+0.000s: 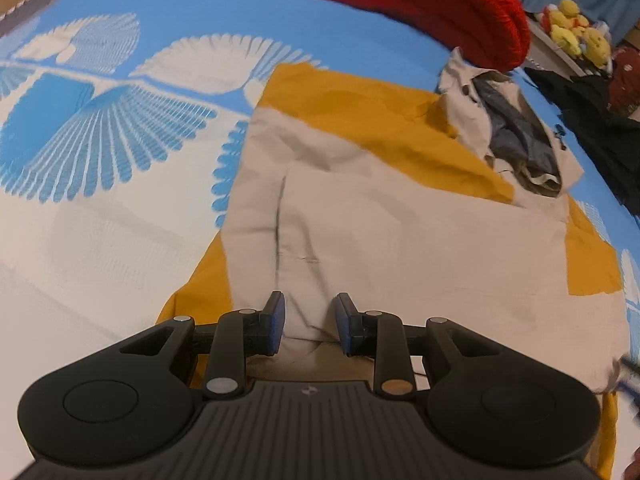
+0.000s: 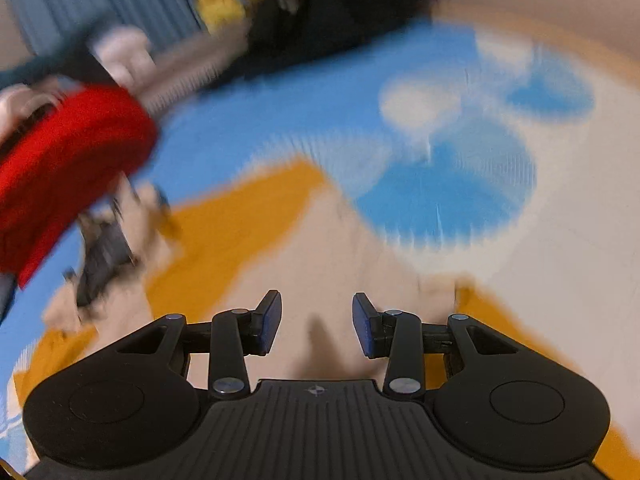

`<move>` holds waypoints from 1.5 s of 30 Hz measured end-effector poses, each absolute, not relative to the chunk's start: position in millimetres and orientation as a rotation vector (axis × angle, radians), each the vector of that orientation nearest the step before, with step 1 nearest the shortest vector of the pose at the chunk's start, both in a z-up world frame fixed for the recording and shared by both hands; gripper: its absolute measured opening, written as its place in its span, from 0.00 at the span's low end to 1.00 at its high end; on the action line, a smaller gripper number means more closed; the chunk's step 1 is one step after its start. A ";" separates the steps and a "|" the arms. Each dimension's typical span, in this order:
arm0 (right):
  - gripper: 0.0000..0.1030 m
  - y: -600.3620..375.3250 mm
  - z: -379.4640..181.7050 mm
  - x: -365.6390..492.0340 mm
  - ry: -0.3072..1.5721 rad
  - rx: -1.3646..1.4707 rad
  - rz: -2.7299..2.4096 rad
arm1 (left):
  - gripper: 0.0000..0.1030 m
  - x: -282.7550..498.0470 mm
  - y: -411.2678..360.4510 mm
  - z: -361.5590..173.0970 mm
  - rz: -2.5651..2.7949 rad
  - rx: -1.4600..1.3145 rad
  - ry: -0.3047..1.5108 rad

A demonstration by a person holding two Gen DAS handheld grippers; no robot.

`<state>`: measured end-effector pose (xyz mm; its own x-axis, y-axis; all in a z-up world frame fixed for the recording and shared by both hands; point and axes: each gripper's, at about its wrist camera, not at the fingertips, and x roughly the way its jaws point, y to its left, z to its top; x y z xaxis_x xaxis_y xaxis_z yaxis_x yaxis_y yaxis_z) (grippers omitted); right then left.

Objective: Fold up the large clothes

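Observation:
A large beige and mustard-yellow garment [image 1: 400, 216] lies spread flat on the blue and white patterned bed cover [image 1: 100, 128], its hood with dark lining [image 1: 516, 132] at the far right. My left gripper [image 1: 310, 324] hovers just over the garment's near beige part, jaws open with nothing between them. In the blurred right wrist view the same garment [image 2: 248, 232] lies below my right gripper [image 2: 317, 326], which is open and empty above the beige cloth.
A red garment [image 1: 420, 4] lies bunched at the far edge of the bed and shows in the right wrist view [image 2: 68, 168]. Black clothing [image 1: 592, 128] lies at the right. Yellow plush toys [image 1: 572, 28] sit beyond the bed.

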<state>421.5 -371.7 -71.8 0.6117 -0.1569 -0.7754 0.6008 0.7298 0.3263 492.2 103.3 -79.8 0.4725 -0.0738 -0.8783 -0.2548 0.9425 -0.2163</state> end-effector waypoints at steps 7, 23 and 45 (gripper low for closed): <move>0.40 -380.4 -82.1 417.3 0.881 0.666 -0.551 | 0.36 487.8 99.7 -57.5 0.111 -0.304 0.999; 0.52 -357.8 10.2 366.8 0.557 0.327 -0.340 | 0.82 440.2 53.8 1.5 0.075 -0.190 0.707; 0.64 -376.6 33.4 368.9 0.528 0.141 -0.202 | 0.78 600.5 -41.3 31.0 0.030 -0.067 0.665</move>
